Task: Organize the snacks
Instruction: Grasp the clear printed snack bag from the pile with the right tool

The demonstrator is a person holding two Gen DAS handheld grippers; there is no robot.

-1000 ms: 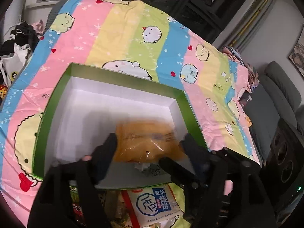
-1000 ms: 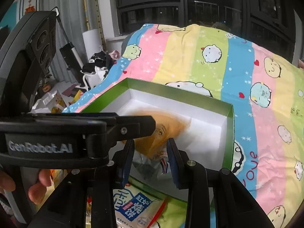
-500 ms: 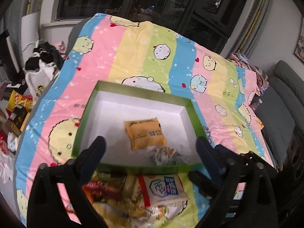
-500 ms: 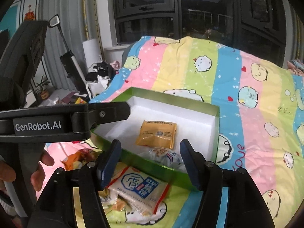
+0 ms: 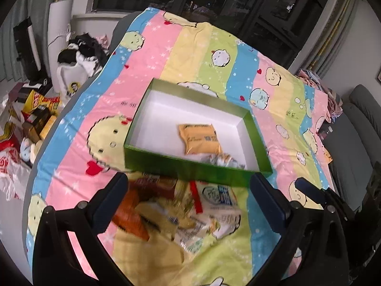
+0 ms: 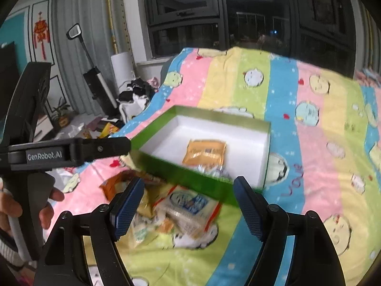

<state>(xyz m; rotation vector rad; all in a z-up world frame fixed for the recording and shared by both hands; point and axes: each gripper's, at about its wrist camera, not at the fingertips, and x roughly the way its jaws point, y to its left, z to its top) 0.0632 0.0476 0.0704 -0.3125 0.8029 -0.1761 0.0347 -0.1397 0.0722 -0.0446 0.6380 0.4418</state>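
Both the left claw (image 5: 188, 202) and right claw (image 6: 188, 205) are hanging open and empty above the snack pile (image 6: 171, 209), likely picking the next packet for the green box (image 6: 190, 178).

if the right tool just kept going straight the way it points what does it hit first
Probably the white-and-blue snack packet in the loose pile on the striped blanket, which sits between the open right tool fingers. The green box lies just beyond; depth is hard to judge.

Spread right tongs (image 6: 188, 205) above snack pile (image 6: 171, 212)
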